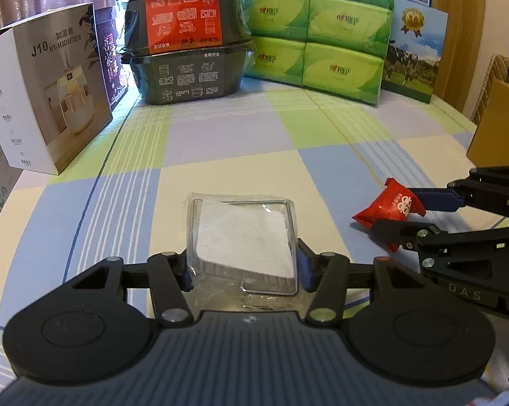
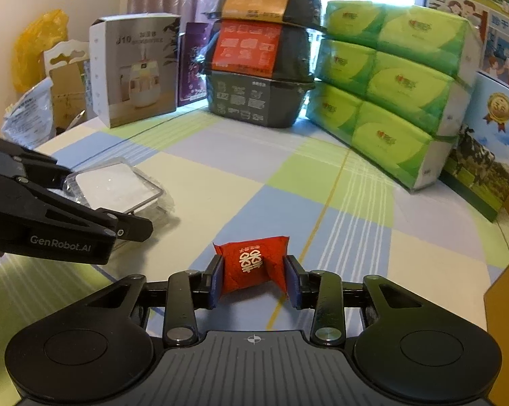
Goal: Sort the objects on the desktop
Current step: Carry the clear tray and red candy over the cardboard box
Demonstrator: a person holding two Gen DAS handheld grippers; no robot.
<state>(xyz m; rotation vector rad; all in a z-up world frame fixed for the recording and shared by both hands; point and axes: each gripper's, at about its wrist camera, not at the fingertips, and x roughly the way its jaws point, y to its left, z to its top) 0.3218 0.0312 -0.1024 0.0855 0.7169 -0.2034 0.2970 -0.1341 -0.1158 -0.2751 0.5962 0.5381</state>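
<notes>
Left gripper [image 1: 242, 270] pinches a light, slippery plastic-wrapped box [image 1: 240, 237] at its sides; right gripper [image 2: 254, 275] squeezes a soft, crushable red packet [image 2: 251, 267] mid-body.

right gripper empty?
No: the right gripper has its pads against both sides of the red candy packet.

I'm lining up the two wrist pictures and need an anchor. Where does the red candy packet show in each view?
Left wrist view: the red candy packet is at the right edge, between the right gripper fingers.
Right wrist view: the packet sits bottom centre, pinched by that gripper.
Shared landmark: the green tissue packs at the table's back.
</notes>
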